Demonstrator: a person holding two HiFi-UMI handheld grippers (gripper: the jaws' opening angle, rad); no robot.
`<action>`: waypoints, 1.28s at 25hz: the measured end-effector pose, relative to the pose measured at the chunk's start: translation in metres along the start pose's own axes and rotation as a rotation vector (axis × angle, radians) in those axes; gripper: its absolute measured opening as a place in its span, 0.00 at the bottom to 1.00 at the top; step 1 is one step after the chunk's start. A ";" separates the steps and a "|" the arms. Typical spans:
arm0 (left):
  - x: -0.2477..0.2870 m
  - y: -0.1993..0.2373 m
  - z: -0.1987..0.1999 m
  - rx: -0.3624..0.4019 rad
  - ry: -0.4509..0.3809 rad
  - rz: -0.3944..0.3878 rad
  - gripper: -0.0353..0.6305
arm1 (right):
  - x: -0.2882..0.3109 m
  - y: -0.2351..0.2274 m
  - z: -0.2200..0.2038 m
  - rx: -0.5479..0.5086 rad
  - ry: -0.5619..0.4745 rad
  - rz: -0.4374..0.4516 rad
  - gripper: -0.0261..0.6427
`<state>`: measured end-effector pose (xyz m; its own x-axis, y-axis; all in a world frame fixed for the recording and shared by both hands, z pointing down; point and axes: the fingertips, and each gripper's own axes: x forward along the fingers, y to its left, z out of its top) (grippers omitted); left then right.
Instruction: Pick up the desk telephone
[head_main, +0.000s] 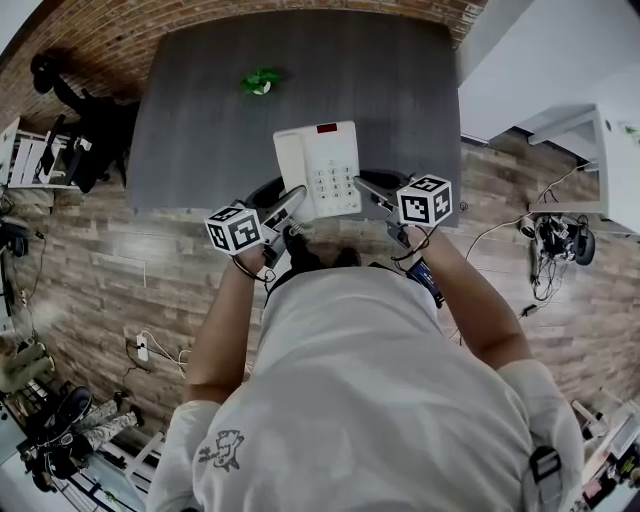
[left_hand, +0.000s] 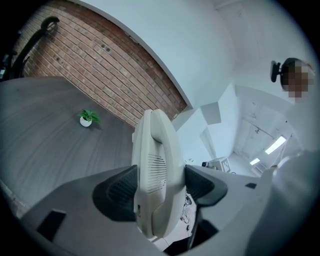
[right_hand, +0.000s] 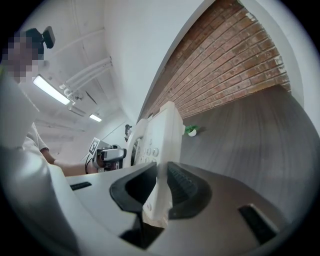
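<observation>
Both claws are clamped on the telephone (head_main: 318, 170): the left gripper (left_hand: 160, 187) takes the handset side, the right gripper (right_hand: 161, 187) the thin edge. It hangs over the table's (head_main: 200, 120) near edge. A potted plant (head_main: 260, 82) sits toward the far edge (bare top between).

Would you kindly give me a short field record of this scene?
phone: white, over table's near edge
handset: on its cradle
left gripper: shut on phone's handset side
right gripper: shut on phone's right edge
table: grey
plant: small, near table's far edge
phone lifted: cannot tell
</observation>
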<state>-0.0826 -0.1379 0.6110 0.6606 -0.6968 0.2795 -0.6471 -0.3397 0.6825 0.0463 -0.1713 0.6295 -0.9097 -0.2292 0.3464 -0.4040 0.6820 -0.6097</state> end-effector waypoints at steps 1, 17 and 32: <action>0.000 0.000 -0.001 -0.004 0.001 0.003 0.52 | 0.000 0.000 -0.001 0.005 0.003 0.001 0.15; -0.009 -0.010 0.003 0.008 0.018 0.029 0.52 | -0.003 0.010 0.000 0.018 -0.008 0.021 0.15; -0.121 -0.012 -0.028 0.047 0.029 -0.017 0.52 | 0.022 0.113 -0.058 -0.006 -0.039 -0.019 0.15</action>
<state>-0.1440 -0.0319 0.5881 0.6817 -0.6726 0.2878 -0.6524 -0.3809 0.6551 -0.0143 -0.0590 0.6093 -0.9047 -0.2691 0.3302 -0.4212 0.6812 -0.5988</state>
